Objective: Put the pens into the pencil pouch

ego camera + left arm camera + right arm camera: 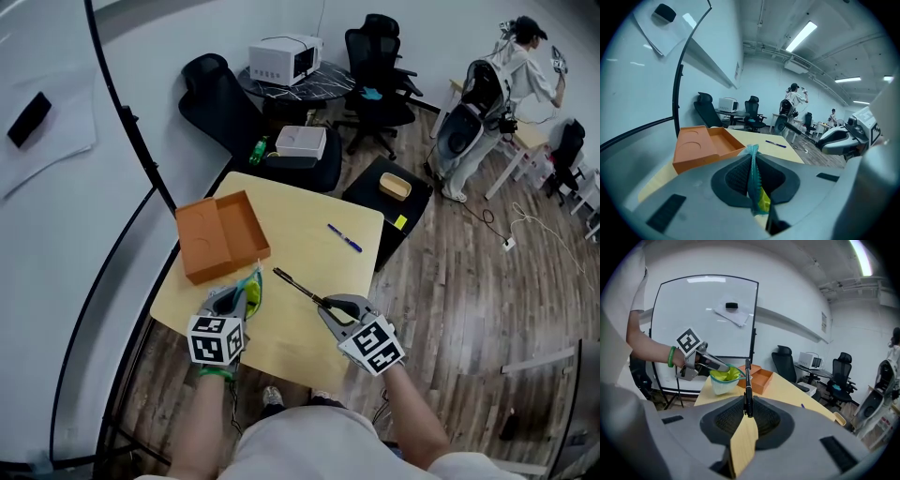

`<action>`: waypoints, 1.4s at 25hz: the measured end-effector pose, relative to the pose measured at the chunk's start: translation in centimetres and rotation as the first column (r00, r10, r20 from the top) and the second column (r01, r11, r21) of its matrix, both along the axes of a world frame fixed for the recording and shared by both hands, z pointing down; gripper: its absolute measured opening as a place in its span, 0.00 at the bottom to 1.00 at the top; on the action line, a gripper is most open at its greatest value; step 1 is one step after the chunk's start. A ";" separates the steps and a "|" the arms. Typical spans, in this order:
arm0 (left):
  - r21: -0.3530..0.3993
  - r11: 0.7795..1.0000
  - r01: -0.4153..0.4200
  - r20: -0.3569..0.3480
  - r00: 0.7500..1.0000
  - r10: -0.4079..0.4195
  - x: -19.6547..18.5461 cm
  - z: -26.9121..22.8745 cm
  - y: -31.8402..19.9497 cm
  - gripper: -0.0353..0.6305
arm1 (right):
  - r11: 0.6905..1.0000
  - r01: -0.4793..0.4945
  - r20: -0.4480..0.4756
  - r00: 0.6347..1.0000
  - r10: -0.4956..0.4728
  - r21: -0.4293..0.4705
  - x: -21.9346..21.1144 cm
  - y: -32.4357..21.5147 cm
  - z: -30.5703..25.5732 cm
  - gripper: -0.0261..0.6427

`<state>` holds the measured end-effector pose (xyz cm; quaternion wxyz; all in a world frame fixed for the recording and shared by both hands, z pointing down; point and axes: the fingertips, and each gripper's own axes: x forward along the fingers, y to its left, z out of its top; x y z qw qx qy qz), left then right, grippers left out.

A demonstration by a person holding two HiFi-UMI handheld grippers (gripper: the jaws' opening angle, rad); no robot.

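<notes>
We hold the left tongs [249,292] clenched on the rim of the pencil pouch [723,379], a teal mesh bag with a yellow lining. In the left gripper view the pads press on a thin fold of its edge. Seen from the right gripper view, the pouch hangs from that grip over the near left part of the bench [309,220], with its mouth open and turned toward our other hand.

Our right tongs [328,306] are clamped on the rear end of a black pen [296,287]. The pen sticks out ahead of the jaws and points at the pouch. Its tip is just beside the pouch's rim, and we cannot tell whether the two touch. None of the pen is inside the pouch yet.

A blue pen [344,237] lies flat on the far right part of the bench, well apart from both tongs. An open orange tray [222,234] sits at the bench's far left corner, just beyond the pouch.
</notes>
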<state>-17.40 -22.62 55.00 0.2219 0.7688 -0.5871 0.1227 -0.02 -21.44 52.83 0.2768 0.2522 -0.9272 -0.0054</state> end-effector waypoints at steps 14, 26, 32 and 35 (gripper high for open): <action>-0.018 0.990 -0.137 0.110 0.984 0.138 4.6 1.4 1.4 0.09 | 0.976 0.141 -0.324 0.927 -0.189 -0.168 -3.5 3.3 6.7 0.13; -0.017 0.938 -0.347 0.016 0.938 0.347 11.6 1.1 3.5 0.09 | 0.969 0.149 -0.311 0.928 -0.205 -0.194 -5.9 3.3 7.1 0.13; -0.016 0.941 -0.339 -0.035 0.940 0.338 11.6 0.6 3.9 0.09 | 0.967 0.144 -0.294 0.934 -0.203 -0.209 -6.1 3.5 7.5 0.13; -0.016 0.946 -0.323 -0.038 0.946 0.322 11.3 0.5 3.7 0.09 | 0.970 0.148 -0.280 0.939 -0.199 -0.194 -6.3 3.4 7.3 0.13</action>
